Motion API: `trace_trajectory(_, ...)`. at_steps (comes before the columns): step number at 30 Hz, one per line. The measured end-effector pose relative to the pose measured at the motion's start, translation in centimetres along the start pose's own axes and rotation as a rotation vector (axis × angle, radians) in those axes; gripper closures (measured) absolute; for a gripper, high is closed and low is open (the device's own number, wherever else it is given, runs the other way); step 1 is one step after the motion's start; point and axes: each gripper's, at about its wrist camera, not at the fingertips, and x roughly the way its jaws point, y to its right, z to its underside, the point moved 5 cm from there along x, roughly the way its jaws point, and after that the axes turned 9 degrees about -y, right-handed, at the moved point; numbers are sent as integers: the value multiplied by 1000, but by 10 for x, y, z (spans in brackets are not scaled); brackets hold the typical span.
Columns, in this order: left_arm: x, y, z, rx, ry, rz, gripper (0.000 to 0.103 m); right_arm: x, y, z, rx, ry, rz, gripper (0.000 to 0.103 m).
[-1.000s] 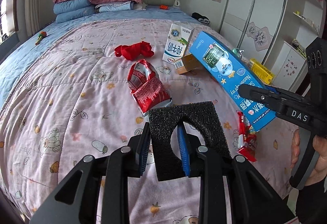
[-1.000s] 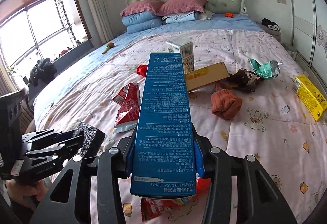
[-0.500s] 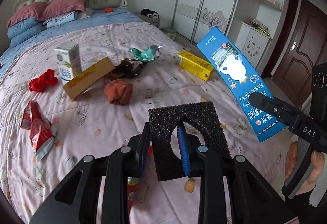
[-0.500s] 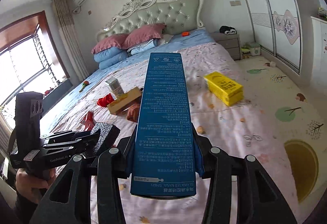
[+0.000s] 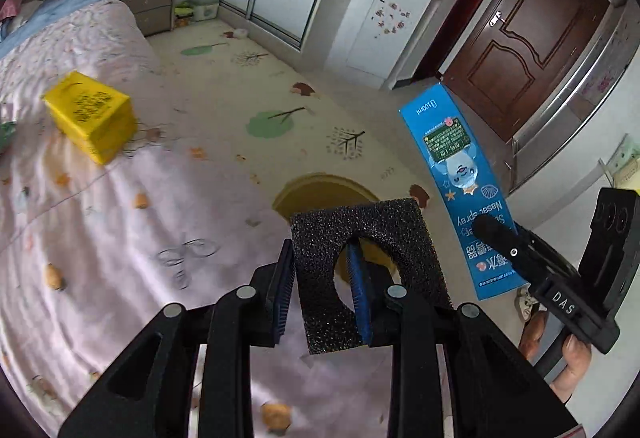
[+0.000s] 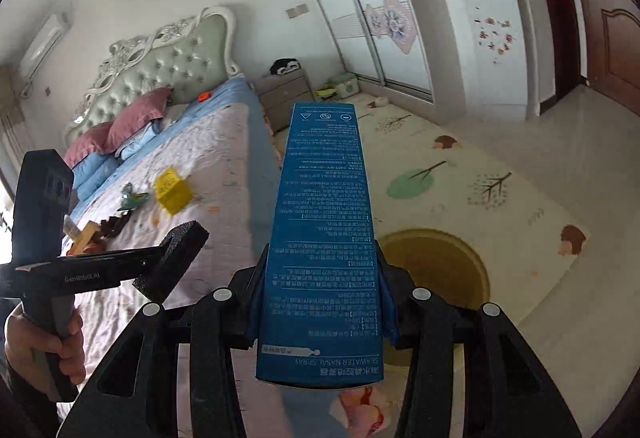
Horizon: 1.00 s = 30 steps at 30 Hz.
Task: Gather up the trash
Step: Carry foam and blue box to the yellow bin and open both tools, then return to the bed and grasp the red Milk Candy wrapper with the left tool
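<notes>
The left tool (image 5: 320, 278) is clamping a black foam block (image 5: 360, 262), its blue pads (image 5: 356, 278) pressing on one wall of the piece, which has a rounded hole cut through its middle. The right tool (image 6: 320, 302) is gripping a long blue nasal spray box (image 6: 324, 238) by its near end, the box sticking out forward along the fingers with its printed back facing up. In the left wrist view that same box is showing at the right with its cartoon front facing the camera, tilted over the floor, with the person's right hand (image 5: 568, 358) wrapped around the handle below it. In the right wrist view the left hand (image 6: 44, 342) is holding its handle at the near left, the foam block poking out beside the bed. Both tools are hanging out past the bed's right edge, over the patterned floor mat (image 6: 460, 174) with its tree drawings and a round yellow patch (image 6: 440, 270). On the pink quilt of the bed (image 5: 100, 238) a yellow box (image 5: 90, 116) is lying near the edge, and farther along it a crumpled green wrapper (image 6: 134, 198) and a tan carton (image 6: 86, 236) are lying among other scraps. A dark wooden door (image 5: 536, 34) is standing at the far right beyond a white cabinet (image 5: 384, 22).
</notes>
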Motion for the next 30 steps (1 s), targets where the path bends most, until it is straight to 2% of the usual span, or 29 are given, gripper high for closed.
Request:
trace_trajectory(5, 80, 21, -38, -38, -129, 25, 76, 36, 63, 14, 118, -76, 46, 59)
trace_trajectory(11, 139, 31, -66, -75, -200, 6, 74, 73, 86, 14, 142, -132, 75, 59)
trace_trajectory(12, 144, 30, -71, -87, -205, 9, 69, 79, 88, 13, 133, -143, 80, 58)
trace_trajectory(14, 148, 32, -79, -102, -197, -19, 12, 92, 87, 10, 98, -171, 99, 55)
trace_trajectory(15, 144, 34, -80, -106, -180, -42, 9, 95, 88, 9, 90, -167, 115, 49)
trace_trajectory(16, 141, 35, -82, -103, -167, -57, 9, 99, 88, 7, 84, -167, 132, 39)
trace_trajectory(17, 140, 37, -83, -91, -164, -65, 9, 101, 89, 8, 75, -169, 148, 38)
trace_trajectory(19, 136, 33, -85, -70, -162, -80, 9, 102, 90, 9, 74, -175, 161, 38)
trace_trajectory(23, 118, 33, -74, -32, -136, -78, 8, 89, 90, 10, 102, -147, 123, 39)
trace_trajectory(30, 82, 31, -53, -15, -98, -72, 8, 54, 59, -1, 45, -91, 103, 39)
